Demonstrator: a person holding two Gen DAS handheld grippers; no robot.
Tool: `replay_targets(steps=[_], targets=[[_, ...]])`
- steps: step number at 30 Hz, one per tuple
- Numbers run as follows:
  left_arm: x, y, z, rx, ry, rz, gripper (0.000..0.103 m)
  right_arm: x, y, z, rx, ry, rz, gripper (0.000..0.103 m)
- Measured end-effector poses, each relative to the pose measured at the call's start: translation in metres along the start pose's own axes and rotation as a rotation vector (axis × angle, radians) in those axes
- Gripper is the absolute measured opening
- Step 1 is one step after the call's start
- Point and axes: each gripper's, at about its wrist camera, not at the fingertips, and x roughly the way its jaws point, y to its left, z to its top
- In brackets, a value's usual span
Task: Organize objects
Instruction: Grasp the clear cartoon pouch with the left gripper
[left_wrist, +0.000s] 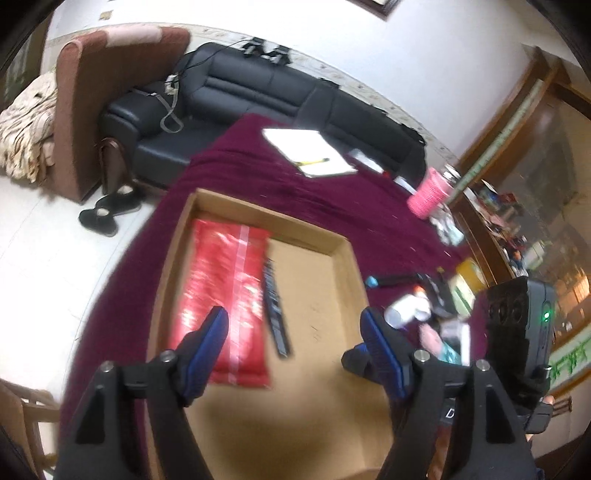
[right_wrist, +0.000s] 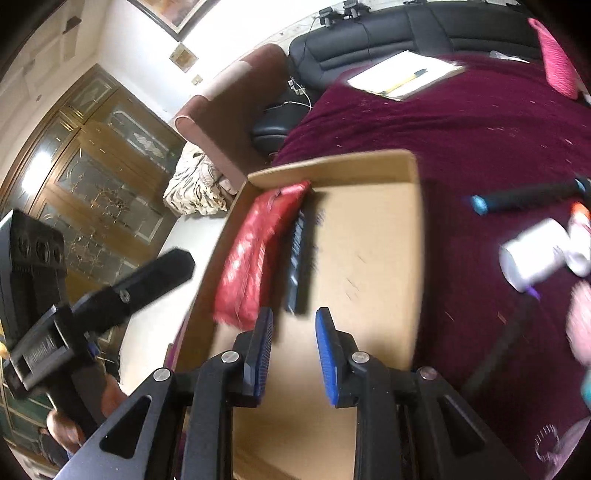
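Inside, a crinkly red packet (left_wrist: 225, 295) lies flat in the cardboard box (left_wrist: 343, 295).

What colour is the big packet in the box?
Red, with a pale stripe down it: the packet shows best in the left wrist view.

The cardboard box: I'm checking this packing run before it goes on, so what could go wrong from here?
The red packet and black comb crowd one side of the box; a careless drop could land on them. The white bottle lies on its side and may roll when pinched. Both frames are blurred, so aim may be off.
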Motion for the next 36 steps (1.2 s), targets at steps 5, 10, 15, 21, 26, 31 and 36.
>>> replay_targets(steps=[5,10,15,21,26,31,36], targets=[[0.000,-0.044,-0.022,0.090,0.016,-0.021,0.074,-0.051,-0.041,-0.025,-0.033,-0.027,-0.110,0.027],[0.009,-0.089,-0.046,0.169,0.057,-0.053,0.074,-0.096,-0.110,-0.021,-0.019,0.007,-0.274,0.036],[0.021,-0.126,-0.073,0.208,0.101,-0.112,0.074,-0.132,-0.160,-0.038,-0.006,0.045,-0.379,0.037],[0.033,-0.156,-0.106,0.244,0.159,-0.157,0.075,-0.168,-0.168,-0.095,0.048,0.054,-0.237,0.039],[0.032,-0.169,-0.137,0.247,0.236,-0.242,0.084,-0.173,-0.147,-0.136,0.062,0.032,-0.070,0.040],[0.023,-0.174,-0.173,0.234,0.309,-0.272,0.085,-0.165,-0.146,-0.151,0.094,0.048,0.008,0.042],[0.014,-0.164,-0.185,0.177,0.321,-0.254,0.085,-0.162,-0.136,-0.173,0.188,-0.007,0.152,0.042]])
